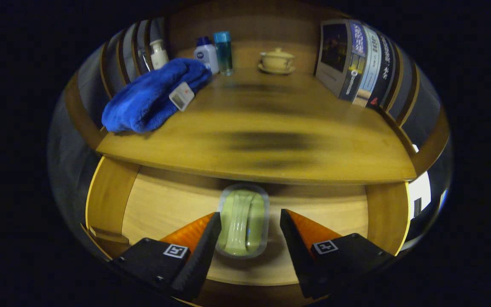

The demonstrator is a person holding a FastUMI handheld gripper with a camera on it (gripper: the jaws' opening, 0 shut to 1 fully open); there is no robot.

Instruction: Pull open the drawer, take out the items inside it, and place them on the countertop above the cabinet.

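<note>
The drawer [160, 209] stands pulled out below the wooden countertop [271, 145]. On its floor lies a pale green item in a clear rounded case [242, 221]. My gripper [249, 219] is open and reaches down into the drawer, its fingers on either side of the case. The left fingertip [211, 230] sits right at the case's edge, while the right fingertip [290, 226] stays a small gap away. On the countertop's left part rests a folded blue towel [151, 96] with a small white tag.
Along the countertop's back stand a white pump bottle [158, 53], a white bottle with a blue cap [206, 53], a slim teal bottle [223, 51] and a lidded teacup on a saucer [277, 60]. Several books [358, 59] lean at the right. The drawer's side walls [107, 192] flank my fingers.
</note>
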